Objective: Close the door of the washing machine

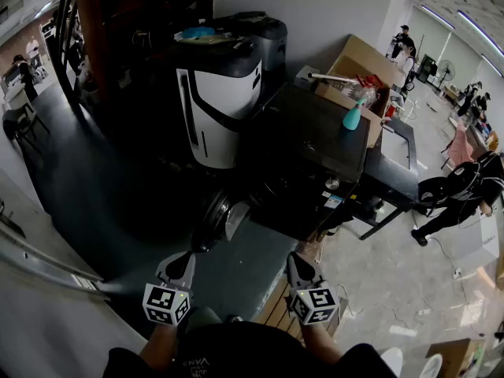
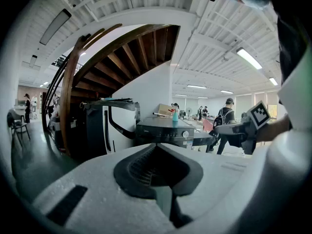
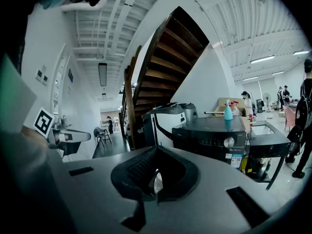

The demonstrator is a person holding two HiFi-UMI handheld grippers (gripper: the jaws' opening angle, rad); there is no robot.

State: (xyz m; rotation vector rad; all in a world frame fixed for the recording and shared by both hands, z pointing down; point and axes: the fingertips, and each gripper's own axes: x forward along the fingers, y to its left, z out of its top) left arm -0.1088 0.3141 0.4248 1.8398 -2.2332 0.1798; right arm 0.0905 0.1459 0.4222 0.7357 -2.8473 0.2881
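The black washing machine (image 1: 315,152) stands ahead of me, its round door (image 1: 214,220) swung open at its front left corner. My left gripper (image 1: 184,258) and right gripper (image 1: 294,258) are both held level a short way in front of it, apart from the door. Each is shut with nothing between its jaws. In the left gripper view the shut left gripper (image 2: 157,145) points at the washing machine (image 2: 163,129), with the right gripper (image 2: 217,132) beside it. In the right gripper view the shut right gripper (image 3: 155,149) faces the washing machine (image 3: 214,136), and the left gripper (image 3: 87,136) shows at the left.
A white and black appliance (image 1: 216,109) stands left of the machine under a wooden staircase (image 3: 170,67). Behind the machine are a cardboard box (image 1: 354,73) and a teal spray bottle (image 1: 352,116). A black stand (image 1: 398,164) and a person (image 1: 457,199) are to the right. A wooden pallet (image 1: 276,309) lies underfoot.
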